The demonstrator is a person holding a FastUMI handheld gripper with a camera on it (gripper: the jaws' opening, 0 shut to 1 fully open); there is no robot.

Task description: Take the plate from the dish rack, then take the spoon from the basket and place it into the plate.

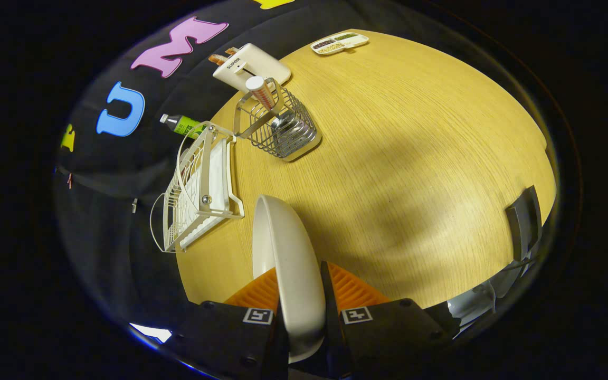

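Main risk as I am judging it: the plate (288, 264) is being held on edge, pinched only at its rim, so it could be pivoting or slipping between the pads if it gets swung quickly or set down at a slant; a hard landing on the table (415, 158) could be chipping the rim or sending it rolling. A second worry is the next reach: the spoon (260, 92) is standing handle-up in the wire basket (283, 132), close beside the dish rack (198, 184), so a wide approach could be catching the wires. The gripper (300, 295) is clamping the plate, jaws closed down to a narrow gap with both orange fingers (354, 290) pressing on its two faces. The plate is standing upright between the fingers, clear of the rack, over the near part of the table and not yet lying flat. The toaster (251, 67) is sitting beyond the basket, well away.
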